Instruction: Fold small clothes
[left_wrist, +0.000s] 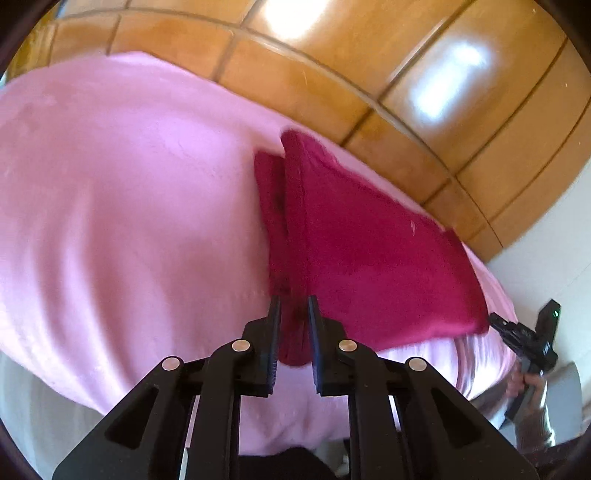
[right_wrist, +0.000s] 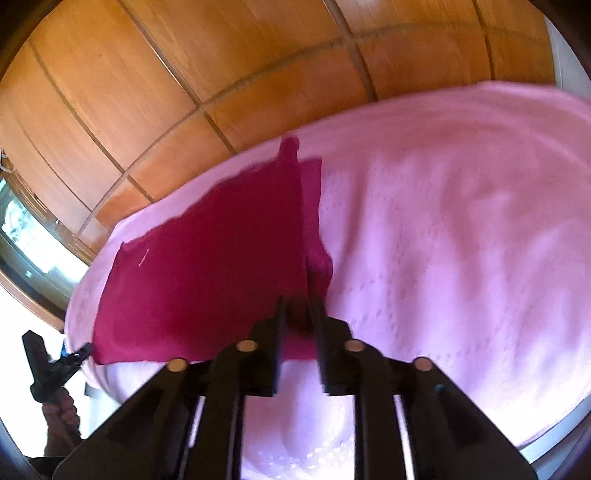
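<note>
A small crimson knit garment (left_wrist: 369, 254), soft and slightly fuzzy, is seen raised off a pale pink blanket-covered bed (left_wrist: 122, 206), stretched taut between two black two-finger tools. Its near edge is lifted clear of the blanket, while its far end trails toward the edge of the bed that runs along an orange-brown panelled wooden wall (left_wrist: 388, 74). A narrow fold of the same fabric is doubled alongside the main panel, and a short pale thread is caught on the cloth's face.

One near corner of the garment is pinched by the left tool (left_wrist: 294, 306), its jaws drawn close on a bunched fold of the fabric. The opposite near corner is gripped by the right tool (right_wrist: 297, 308), whose jaws are set a little wider around a gathered bunch of fabric; in the left wrist view that tool is seen at the garment's far tip, held in a person's hand (left_wrist: 526, 384) with a grey ribbed sleeve (left_wrist: 535, 424) below it. Both views are softened by motion blur, and the blanket's weave pattern is only faintly made out.
</note>
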